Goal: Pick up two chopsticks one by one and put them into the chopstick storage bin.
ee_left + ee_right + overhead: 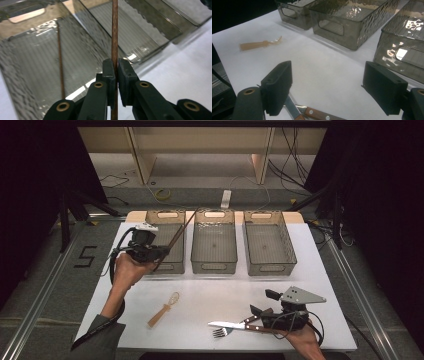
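Note:
My left gripper is shut on a thin brown chopstick, which slants up over the left bin. A second chopstick lies inside that bin. My right gripper stands open low over the table's front right, with nothing between its jaws. Just below it lie a wooden-handled knife and a fork.
Three smoky clear bins stand in a row at the back; the middle bin and right bin look bare inside. A small wooden-handled whisk lies at the front left.

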The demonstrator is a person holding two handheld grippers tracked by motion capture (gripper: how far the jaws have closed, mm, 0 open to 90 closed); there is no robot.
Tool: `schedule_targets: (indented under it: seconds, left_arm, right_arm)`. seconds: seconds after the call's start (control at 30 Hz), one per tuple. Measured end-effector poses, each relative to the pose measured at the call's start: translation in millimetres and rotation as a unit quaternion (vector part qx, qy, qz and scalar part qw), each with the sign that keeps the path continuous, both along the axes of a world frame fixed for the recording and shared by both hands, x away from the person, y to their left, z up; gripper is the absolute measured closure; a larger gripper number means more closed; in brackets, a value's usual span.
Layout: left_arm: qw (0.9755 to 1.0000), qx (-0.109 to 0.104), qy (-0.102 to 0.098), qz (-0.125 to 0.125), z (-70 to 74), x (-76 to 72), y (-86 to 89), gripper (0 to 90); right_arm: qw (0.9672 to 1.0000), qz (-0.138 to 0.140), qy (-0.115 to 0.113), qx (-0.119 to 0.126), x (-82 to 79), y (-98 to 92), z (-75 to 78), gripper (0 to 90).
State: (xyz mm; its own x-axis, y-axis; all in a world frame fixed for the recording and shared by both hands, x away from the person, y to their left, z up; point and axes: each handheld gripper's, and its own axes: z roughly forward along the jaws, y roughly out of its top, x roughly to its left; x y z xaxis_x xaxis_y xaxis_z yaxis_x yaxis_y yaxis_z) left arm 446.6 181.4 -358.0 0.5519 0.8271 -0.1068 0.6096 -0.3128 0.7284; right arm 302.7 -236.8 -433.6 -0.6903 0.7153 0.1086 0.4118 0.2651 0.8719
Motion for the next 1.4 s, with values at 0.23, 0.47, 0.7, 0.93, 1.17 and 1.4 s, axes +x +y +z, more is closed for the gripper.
schedule_targets:
  seconds: [0.23,0.47,0.7,0.93,1.17,1.4]
  left_arm:
    - [0.9996,-0.003,-0.001,0.03,4.6,16.4,15.6,84.0]
    - [0.999,0.004,0.01,0.044,6.6,32.0,21.8,84.0]
    - [0.9983,0.009,0.018,0.055,3.9,45.2,23.3,83.9]
    - [0.9972,0.017,0.031,0.065,-4.8,56.2,24.6,83.9]
    - [0.9961,0.024,0.04,0.076,-12.2,63.8,26.6,83.9]
    - [0.9953,0.032,0.043,0.081,-18.9,66.2,29.0,83.9]
  right_arm:
    - [1.0,0.001,0.0,0.001,0.5,0.0,-0.3,24.4]
    - [1.0,0.001,0.001,0.001,0.5,-0.1,-0.4,24.4]
    - [1.0,0.0,0.002,0.001,0.5,-0.1,-0.6,24.4]
    - [1.0,0.001,0.001,0.002,0.4,-0.2,-0.5,24.4]
    - [1.0,0.002,0.001,0.002,0.5,-0.1,-0.5,24.4]
    - [1.0,0.002,0.001,0.002,0.2,0.1,-0.5,24.5]
